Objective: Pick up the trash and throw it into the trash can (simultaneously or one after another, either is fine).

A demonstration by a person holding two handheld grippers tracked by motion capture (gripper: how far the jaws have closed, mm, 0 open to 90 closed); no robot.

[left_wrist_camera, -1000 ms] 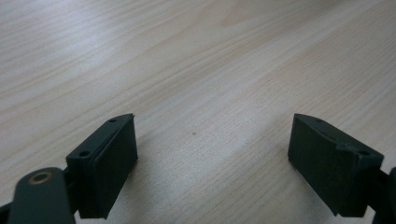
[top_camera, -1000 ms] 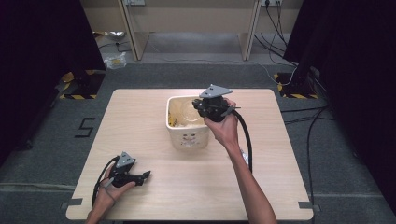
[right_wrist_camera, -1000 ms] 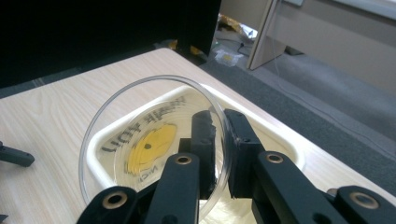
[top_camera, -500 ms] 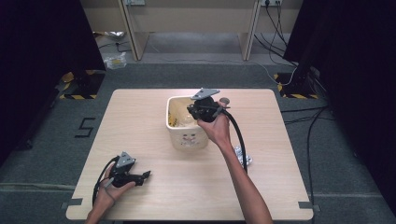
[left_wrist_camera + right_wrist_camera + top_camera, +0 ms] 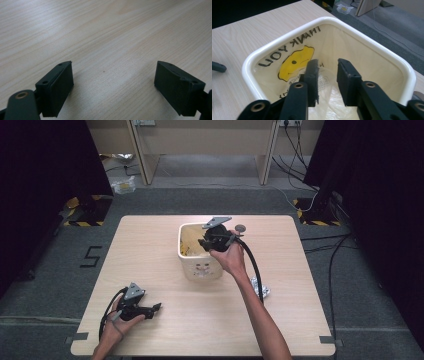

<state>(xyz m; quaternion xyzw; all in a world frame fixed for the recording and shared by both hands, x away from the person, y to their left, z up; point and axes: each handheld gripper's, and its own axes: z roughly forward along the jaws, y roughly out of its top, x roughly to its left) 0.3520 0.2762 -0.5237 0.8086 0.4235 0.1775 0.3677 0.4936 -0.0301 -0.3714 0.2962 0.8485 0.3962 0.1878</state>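
Over the mouth of the white bin, near the middle of the counter's far edge, the right hand-held gripper points down into the opening. Its jaws have just been opening and now stand a little apart, with nothing pressed between them; behind the gap lies the thin plastic bag that lines the bin, printed with a yellow smiley face and the words "THANK YOU". The bag's clear, crinkled lower part sits just below the jaw tips, and I cannot tell whether they brush it. From above, the same right hand-held gripper hangs at the bin's right rim, its black cable looping back along the person's forearm toward the counter's near edge.

Just beside that forearm, toward the counter's right edge, lies a small crumpled foil-like wrapper.

At the near left corner of the counter, the left hand-held gripper rests low over the wood in the person's other hand, well apart from the bin. Its jaws stand wide apart with nothing between them, only bare wood grain beneath.
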